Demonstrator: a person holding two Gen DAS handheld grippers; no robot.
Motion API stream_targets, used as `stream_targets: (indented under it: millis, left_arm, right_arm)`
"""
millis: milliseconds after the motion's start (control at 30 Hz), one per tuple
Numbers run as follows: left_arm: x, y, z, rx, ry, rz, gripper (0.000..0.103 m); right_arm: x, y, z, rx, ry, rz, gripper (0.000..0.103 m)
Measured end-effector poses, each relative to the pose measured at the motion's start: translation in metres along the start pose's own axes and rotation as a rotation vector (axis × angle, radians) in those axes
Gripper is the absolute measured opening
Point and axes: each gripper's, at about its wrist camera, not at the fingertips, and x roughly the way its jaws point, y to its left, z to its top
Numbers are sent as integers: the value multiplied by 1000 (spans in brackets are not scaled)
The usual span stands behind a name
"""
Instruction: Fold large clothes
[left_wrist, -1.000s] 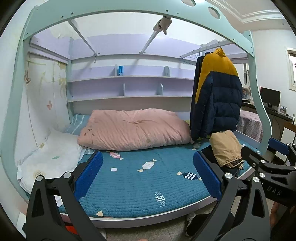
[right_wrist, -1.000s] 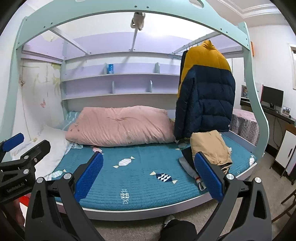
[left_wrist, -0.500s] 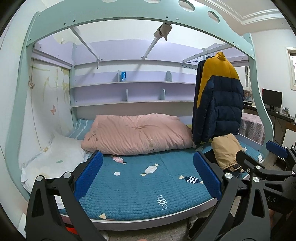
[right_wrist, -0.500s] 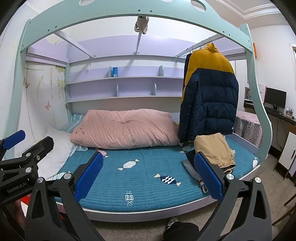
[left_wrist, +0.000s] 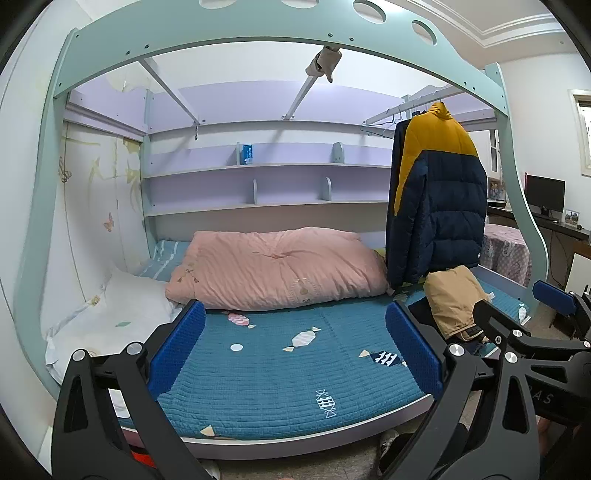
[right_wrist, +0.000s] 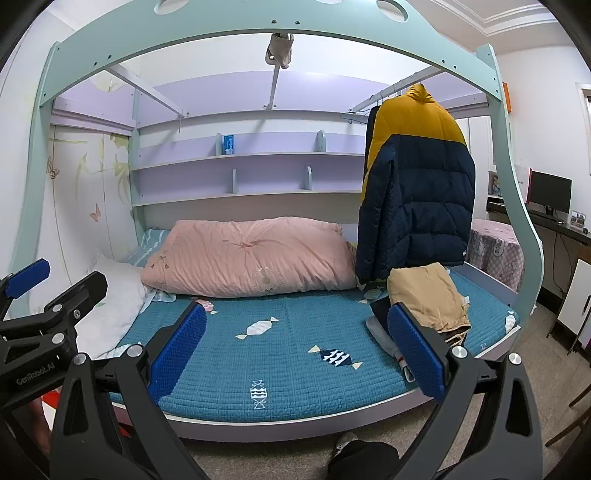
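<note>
A navy and yellow puffer jacket (left_wrist: 436, 210) hangs from a rail at the right end of the bed; it also shows in the right wrist view (right_wrist: 417, 192). Below it a folded tan garment (left_wrist: 454, 299) lies on a pile of folded clothes (right_wrist: 428, 299) on the blue bedspread (left_wrist: 295, 365). My left gripper (left_wrist: 295, 350) is open and empty, held in front of the bed. My right gripper (right_wrist: 295, 347) is open and empty, beside the left one, which shows at the left edge of the right wrist view (right_wrist: 44, 332).
A pink duvet (left_wrist: 277, 269) lies along the back of the bed, a white pillow (left_wrist: 118, 317) at the left. The teal bed frame (left_wrist: 258, 33) arches overhead. Shelves (left_wrist: 258, 184) line the back wall. A desk with a monitor (left_wrist: 545, 195) stands right.
Both grippers have tilted upward and drawn back slightly, so the bed sits lower in both views. Both stay open and empty.
</note>
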Motion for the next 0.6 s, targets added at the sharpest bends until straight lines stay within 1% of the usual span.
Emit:
stream_targets:
  millis: [600]
  left_arm:
    - [4,1,-2,6,-1,4,98]
  right_arm:
    - [-2,0,-1,4,2,0,95]
